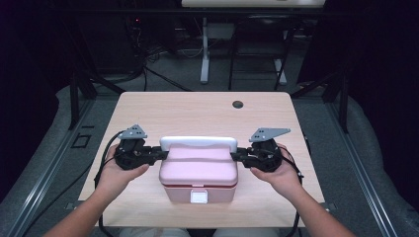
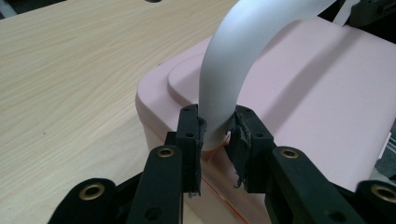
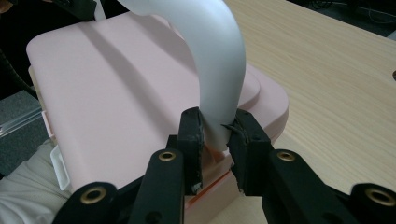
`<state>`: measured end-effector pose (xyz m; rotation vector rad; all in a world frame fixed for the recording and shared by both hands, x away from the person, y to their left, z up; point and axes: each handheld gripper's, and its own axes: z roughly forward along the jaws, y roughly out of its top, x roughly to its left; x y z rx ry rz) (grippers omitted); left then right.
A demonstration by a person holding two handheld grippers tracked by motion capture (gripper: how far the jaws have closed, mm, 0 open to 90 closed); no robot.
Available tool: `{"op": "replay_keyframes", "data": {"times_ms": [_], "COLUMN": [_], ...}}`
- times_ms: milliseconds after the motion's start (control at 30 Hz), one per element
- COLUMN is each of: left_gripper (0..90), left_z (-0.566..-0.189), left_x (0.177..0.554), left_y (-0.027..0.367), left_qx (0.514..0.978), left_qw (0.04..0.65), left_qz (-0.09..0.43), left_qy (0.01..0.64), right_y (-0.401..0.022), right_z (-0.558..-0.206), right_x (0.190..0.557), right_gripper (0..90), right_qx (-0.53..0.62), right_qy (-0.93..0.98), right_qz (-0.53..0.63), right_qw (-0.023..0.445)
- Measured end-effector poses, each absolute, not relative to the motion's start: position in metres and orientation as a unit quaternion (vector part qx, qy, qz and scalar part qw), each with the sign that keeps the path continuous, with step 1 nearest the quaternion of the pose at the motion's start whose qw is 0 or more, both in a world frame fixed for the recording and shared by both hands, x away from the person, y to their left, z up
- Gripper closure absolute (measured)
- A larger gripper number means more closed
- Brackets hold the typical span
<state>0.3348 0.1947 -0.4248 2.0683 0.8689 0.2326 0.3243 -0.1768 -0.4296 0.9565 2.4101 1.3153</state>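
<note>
A pink lunch box (image 1: 198,170) with a white front latch (image 1: 199,197) stands on the wooden table (image 1: 197,113) near its front edge. Its white handle (image 1: 198,142) arches upright over the lid. My left gripper (image 1: 161,155) is shut on the handle's left leg (image 2: 219,107), its pads pressing both sides low by the lid. My right gripper (image 1: 235,156) is shut on the handle's right leg (image 3: 219,102) in the same way. The pink lid (image 2: 317,88) (image 3: 112,93) lies flat under the handle. A hand holds each gripper from the front.
A round cable hole (image 1: 238,104) sits in the tabletop at the far right of centre. Bare wood stretches behind the box (image 2: 70,70). Beyond the table are dark floor, cables and white desk legs (image 1: 204,54).
</note>
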Motion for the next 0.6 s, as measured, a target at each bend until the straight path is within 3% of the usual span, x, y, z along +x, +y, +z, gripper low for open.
{"op": "replay_keyframes", "data": {"times_ms": [600], "left_gripper": [73.3], "left_z": [-0.414], "left_x": [0.341], "left_y": [0.195], "left_qx": [0.817], "left_qw": [0.441], "left_qz": [0.089], "left_qy": [0.361], "right_y": [-0.178], "right_z": [-0.418], "right_x": [0.330], "right_gripper": [73.3], "right_qx": [0.342], "right_qy": [0.812], "right_qz": [0.461], "right_qw": [0.110]}}
